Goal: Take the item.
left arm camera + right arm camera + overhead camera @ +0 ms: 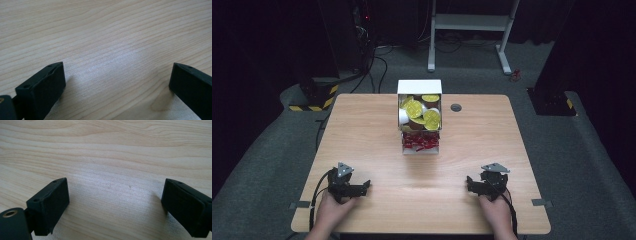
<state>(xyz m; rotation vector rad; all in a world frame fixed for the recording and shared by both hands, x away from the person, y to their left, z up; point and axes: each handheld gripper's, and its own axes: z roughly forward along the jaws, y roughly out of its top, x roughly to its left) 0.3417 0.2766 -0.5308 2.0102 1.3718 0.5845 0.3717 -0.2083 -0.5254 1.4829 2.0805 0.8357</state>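
Note:
A white box-shaped dispenser [419, 87] stands at the table's far middle. Its clear front shows several yellow-lidded capsules [415, 108], and a lower tray holds red packets [420, 143]. My left gripper [368, 184] rests low at the near left of the table, open, with bare wood between its jaws [117, 75]. My right gripper [468, 179] rests at the near right, also open, with bare wood between its jaws [116, 195]. Both point inward toward the table's middle. Each is held by a hand from the near edge.
The wooden table [362, 130] has a dark round grommet [456, 107] to the right of the dispenser. Beyond the table a white desk frame [472, 25] stands on grey carpet, with cables and black-yellow striped bases [314, 95] at the left.

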